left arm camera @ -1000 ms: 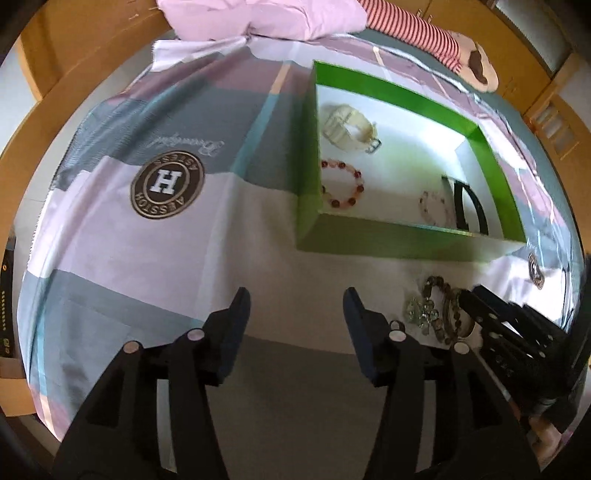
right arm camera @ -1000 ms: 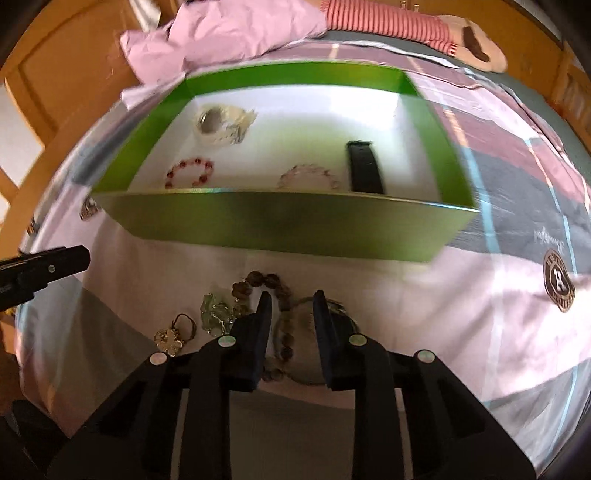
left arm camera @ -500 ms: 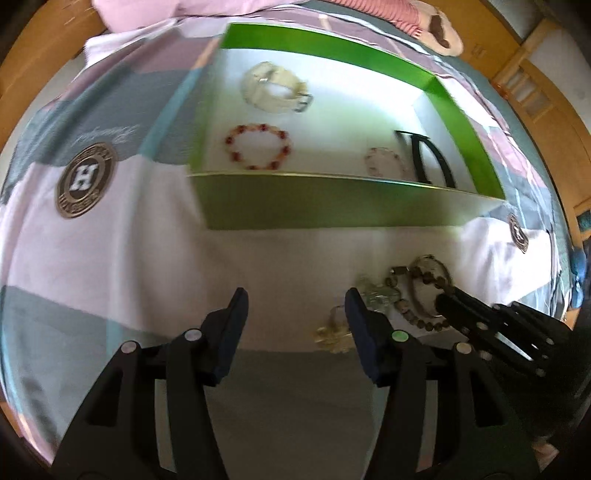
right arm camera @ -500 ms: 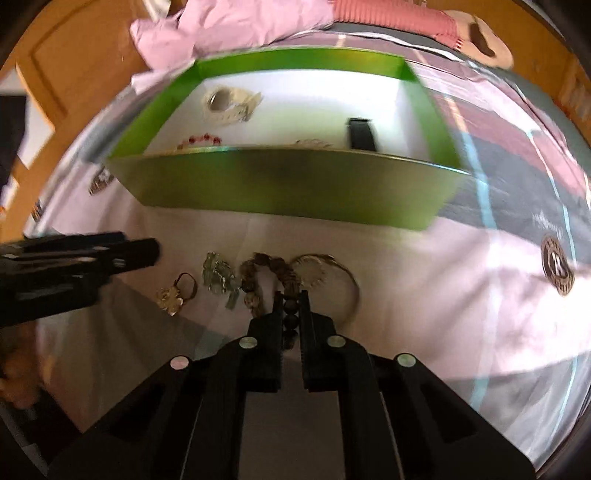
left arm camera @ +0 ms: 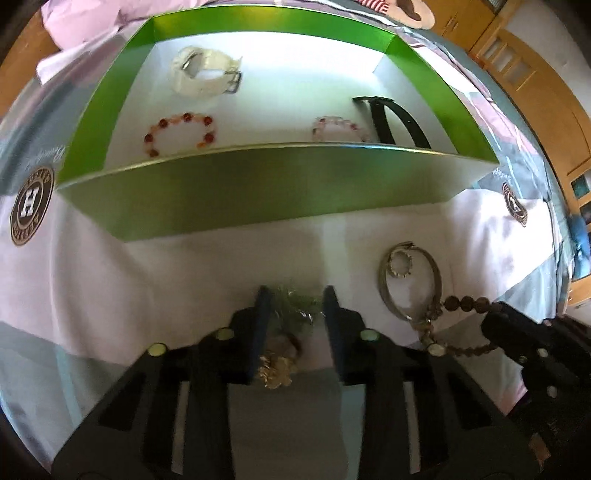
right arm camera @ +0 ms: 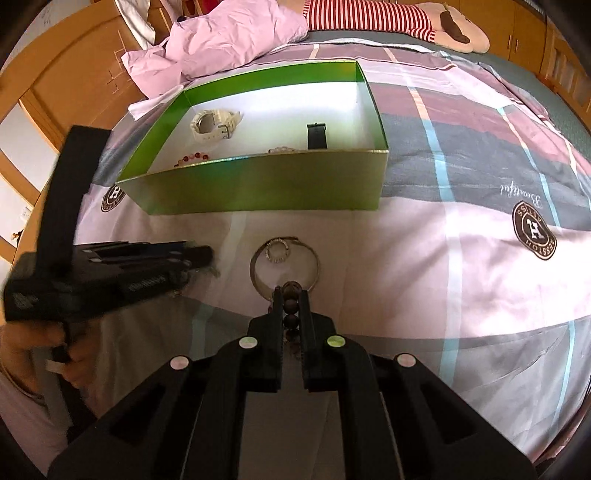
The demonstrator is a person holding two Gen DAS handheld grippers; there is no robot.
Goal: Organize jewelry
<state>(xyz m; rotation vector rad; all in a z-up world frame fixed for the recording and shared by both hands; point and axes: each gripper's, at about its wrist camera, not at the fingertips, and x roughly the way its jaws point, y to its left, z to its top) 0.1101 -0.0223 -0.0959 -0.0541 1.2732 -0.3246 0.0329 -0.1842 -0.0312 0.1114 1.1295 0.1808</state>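
A green box (left arm camera: 258, 192) (right arm camera: 280, 188) on the bed holds a white watch (left arm camera: 205, 72), a red bead bracelet (left arm camera: 181, 133), a pale pink bracelet (left arm camera: 338, 127) and a black strap (left arm camera: 391, 120). My right gripper (right arm camera: 291, 295) is shut on a brown bead bracelet (right arm camera: 290, 304) (left arm camera: 467, 303), lifted off the sheet. My left gripper (left arm camera: 295, 295) is open around a green crystal piece (left arm camera: 295, 302), with a gold flower piece (left arm camera: 277, 371) between its fingers. A silver bangle (left arm camera: 410, 280) (right arm camera: 284, 267) with a small ring (right arm camera: 277, 251) inside lies on the sheet.
The bed has a patchwork sheet with round logo patches (right arm camera: 533, 230) (left arm camera: 31, 205). A pink pillow (right arm camera: 229, 37) and a striped plush toy (right arm camera: 388, 18) lie behind the box. Wooden bed frame and cabinets (left arm camera: 535, 92) surround the bed.
My right gripper has lifted the brown bead bracelet away from the bangle. My left gripper has moved right and forward, and its fingers now straddle the green crystal and gold pieces.
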